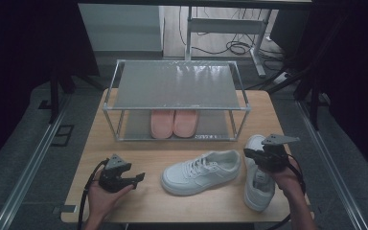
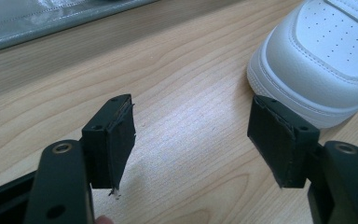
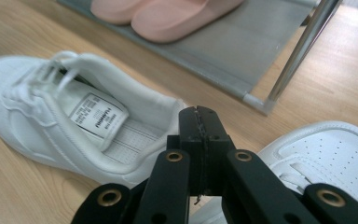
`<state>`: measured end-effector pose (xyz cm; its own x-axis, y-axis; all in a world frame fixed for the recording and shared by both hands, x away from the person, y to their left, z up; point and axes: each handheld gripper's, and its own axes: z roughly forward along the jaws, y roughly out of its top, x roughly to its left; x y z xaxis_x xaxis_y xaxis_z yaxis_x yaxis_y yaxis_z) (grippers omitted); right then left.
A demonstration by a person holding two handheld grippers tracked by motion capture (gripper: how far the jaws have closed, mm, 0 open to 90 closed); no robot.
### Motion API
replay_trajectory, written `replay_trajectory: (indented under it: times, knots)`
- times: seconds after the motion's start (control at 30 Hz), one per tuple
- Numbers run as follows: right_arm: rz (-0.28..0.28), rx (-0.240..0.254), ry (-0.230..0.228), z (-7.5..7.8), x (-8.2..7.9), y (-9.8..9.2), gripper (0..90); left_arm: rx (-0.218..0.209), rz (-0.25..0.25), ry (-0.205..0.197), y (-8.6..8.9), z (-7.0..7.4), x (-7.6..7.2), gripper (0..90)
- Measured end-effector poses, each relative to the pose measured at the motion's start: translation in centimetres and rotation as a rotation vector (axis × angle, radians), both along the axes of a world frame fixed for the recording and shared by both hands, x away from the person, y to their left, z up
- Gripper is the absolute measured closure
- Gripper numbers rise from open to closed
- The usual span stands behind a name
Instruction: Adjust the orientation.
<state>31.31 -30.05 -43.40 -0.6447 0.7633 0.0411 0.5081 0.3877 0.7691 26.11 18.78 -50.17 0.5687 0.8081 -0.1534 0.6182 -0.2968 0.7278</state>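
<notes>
two white lace-up sneakers on the wooden table, in front of the rack. first sneaker (image 1: 201, 171) upright on its sole, lying crosswise, toe to the left, laces tied, tongue label visible. second sneaker (image 1: 258, 178) just beside its heel on the right, toe pointing toward the rack, perforated toe cap.

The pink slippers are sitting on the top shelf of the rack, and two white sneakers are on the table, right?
Not quite. The pink slippers sit on the bottom shelf of the rack, under its bare top shelf, as the high view shows. The two white sneakers are on the table.
</notes>
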Motion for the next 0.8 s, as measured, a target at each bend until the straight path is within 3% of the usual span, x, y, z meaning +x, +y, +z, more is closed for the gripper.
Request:
replay_trajectory:
  times: [0.53,0.8]
  knots:
    - [0.023,-0.115,0.068,-0.9,0.6,1.6,90.0,-0.001,0.001,0.000,-0.1,0.1,-0.1,32.3]
    - [0.019,-0.142,0.091,-0.8,0.7,1.9,90.0,0.001,-0.004,0.001,-0.1,0.0,0.0,32.3]
